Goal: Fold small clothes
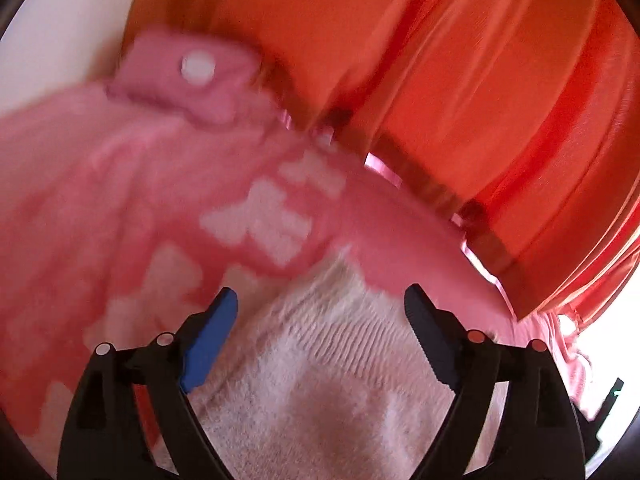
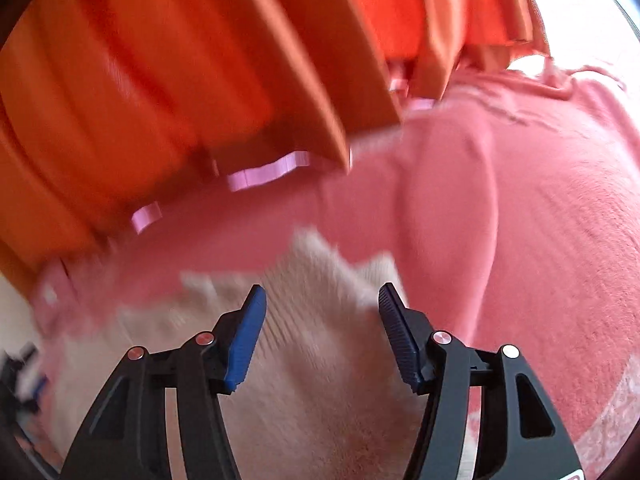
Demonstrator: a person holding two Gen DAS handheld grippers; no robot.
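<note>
A pink knitted garment [image 1: 168,184] with white block patterns and a white ribbed band [image 1: 332,344] lies spread under me. A pink flap with a white button [image 1: 198,67] shows at the upper left. My left gripper [image 1: 320,300] is open, fingers wide apart just above the white band, holding nothing. In the right wrist view the same pink garment [image 2: 540,240] fills the right side and its white knit part [image 2: 320,340] lies below the fingers. My right gripper [image 2: 322,300] is open and empty over the white part. Both views are motion-blurred.
An orange pleated curtain [image 1: 460,80] hangs close behind the garment, with a brown hem and pink ribbon trim; it also shows in the right wrist view [image 2: 180,80]. A pale wall [image 1: 68,20] shows at the upper left.
</note>
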